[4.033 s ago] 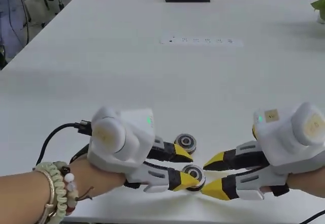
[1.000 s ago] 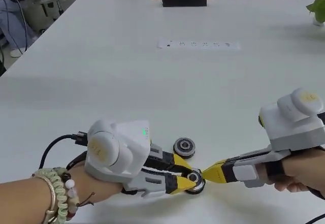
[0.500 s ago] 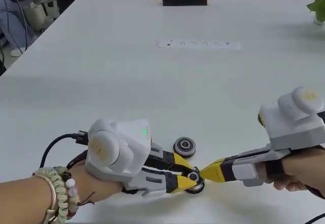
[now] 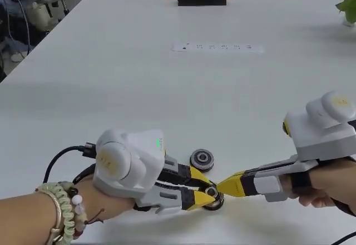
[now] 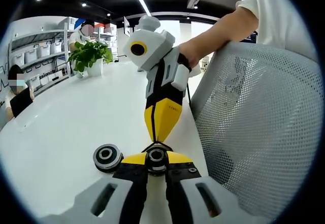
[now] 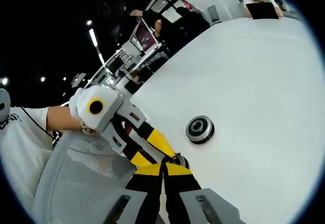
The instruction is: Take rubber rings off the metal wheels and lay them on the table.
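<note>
Flanking wheel (image 4: 213,196): left tool (image 4: 204,190), right tool (image 4: 222,186)

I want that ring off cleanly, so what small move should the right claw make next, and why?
Probably draw the right claw slowly away from the left claw, peeling the ring. The left claw is clamped on the wheel, and the right claw's closed tips meet its rim.

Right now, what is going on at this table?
A person works with two handheld grippers. The left gripper is shut on a metal wheel near the table edge. The right gripper, jaws shut, presses its tips against that wheel. A second wheel lies beside it, untouched.
</note>
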Demonstrator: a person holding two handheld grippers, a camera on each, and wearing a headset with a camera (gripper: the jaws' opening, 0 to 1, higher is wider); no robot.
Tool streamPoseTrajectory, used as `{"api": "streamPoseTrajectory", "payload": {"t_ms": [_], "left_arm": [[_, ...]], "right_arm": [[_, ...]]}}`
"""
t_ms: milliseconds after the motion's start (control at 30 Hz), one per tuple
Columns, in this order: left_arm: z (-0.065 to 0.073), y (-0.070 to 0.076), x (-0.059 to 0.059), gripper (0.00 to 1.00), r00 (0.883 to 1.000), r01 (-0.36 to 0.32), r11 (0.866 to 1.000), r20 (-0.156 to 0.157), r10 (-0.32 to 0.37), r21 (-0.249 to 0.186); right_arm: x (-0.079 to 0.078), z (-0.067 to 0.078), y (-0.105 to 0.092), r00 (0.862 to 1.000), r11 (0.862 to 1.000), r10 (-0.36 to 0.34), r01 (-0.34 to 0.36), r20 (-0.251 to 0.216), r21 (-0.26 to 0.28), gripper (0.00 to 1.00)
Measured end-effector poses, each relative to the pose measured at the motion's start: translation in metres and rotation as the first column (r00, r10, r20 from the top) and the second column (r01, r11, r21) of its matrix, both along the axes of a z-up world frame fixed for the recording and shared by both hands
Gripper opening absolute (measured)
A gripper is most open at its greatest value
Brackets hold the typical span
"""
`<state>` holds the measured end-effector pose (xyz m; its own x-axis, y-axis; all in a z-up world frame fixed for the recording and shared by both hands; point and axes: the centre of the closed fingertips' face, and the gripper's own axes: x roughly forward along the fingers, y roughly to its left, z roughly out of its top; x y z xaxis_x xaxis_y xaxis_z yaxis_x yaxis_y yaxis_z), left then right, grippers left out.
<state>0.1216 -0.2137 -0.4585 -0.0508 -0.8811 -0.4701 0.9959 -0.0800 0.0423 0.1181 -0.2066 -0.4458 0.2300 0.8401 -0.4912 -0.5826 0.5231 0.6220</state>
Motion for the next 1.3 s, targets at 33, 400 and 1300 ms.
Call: {"api": "streamPoseTrajectory", "payload": {"t_ms": [33,400,1300], "left_arm": [[0.0,0.0,0.0,0.07,1.0,0.0,1.0,0.001,0.0,0.0],[0.0,0.0,0.0,0.07,1.0,-0.006,1.0,0.0,0.006,0.0],[0.022,0.001,-0.009,0.17,0.994,0.033,0.999,-0.1,-0.032,0.005]], "right_arm": [[0.0,0.001,0.0,1.0,1.0,0.0,0.0,0.001,0.002,0.0],[0.002,0.005,0.002,0.999,0.999,-0.025,0.026,-0.022,0.04,0.0],[0.002,-0.013,-0.01,0.999,0.997,-0.032,0.03,-0.025,-0.07,0.0]]}}
